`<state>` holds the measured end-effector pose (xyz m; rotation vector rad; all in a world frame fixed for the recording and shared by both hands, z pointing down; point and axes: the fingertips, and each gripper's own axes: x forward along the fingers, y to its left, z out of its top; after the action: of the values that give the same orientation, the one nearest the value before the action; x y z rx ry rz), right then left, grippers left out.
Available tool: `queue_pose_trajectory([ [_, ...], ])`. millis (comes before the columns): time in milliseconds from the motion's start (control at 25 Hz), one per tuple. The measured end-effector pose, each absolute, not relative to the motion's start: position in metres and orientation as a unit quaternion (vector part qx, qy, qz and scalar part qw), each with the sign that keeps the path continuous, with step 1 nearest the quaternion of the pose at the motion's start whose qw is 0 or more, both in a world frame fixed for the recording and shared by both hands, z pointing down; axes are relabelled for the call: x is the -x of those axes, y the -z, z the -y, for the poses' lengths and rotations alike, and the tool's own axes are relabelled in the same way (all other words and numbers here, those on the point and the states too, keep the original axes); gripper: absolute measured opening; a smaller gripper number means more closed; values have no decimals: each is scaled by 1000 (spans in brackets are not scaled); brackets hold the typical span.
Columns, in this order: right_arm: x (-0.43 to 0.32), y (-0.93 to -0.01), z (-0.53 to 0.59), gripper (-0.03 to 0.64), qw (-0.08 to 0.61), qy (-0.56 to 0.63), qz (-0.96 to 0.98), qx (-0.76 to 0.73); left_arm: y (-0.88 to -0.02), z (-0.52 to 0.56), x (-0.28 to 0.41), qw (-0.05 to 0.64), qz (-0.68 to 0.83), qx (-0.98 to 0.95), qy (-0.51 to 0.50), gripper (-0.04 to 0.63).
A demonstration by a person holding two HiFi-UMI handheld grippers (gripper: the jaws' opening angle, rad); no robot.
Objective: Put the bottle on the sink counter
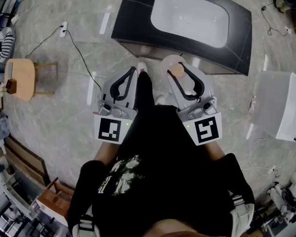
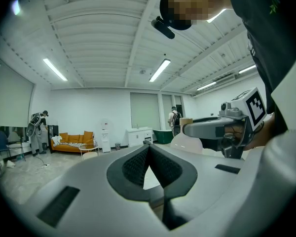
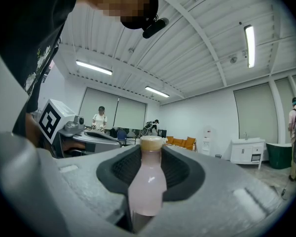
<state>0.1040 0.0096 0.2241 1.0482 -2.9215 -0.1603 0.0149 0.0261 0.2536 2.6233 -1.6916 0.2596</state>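
Two square black-and-white markers (image 1: 111,129), one on each gripper's cube, as the only clear print; white graphic on the black shirt (image 1: 121,174) too blurred to read, lettering on the bottle (image 3: 148,181) not made out. Left gripper (image 1: 135,70) with jaws brought together, nothing between them. Right gripper (image 1: 178,65) with jaws partly apart, pressed on the pale pink bottle, held upright with its tan cap at the jaw tips. Bottle's base cut off behind the gripper body in the right gripper view; only cap and shoulder visible from the head view. Bottle over the grey floor (image 1: 84,112), just near of the near edge of the dark table (image 1: 138,14) with its white basin (image 1: 190,11); far edge cut off. Open floor at left out to a cable (image 1: 76,46) and a wooden stool (image 1: 19,78); white bin (image 1: 281,102) at right, apart from the table.
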Motion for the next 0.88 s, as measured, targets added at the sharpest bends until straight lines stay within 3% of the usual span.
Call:
queue_pose_trajectory([
  [880,0,-188,197,120,9,61,935,-349,-217,178,79,-13,514,-854,-81,7],
])
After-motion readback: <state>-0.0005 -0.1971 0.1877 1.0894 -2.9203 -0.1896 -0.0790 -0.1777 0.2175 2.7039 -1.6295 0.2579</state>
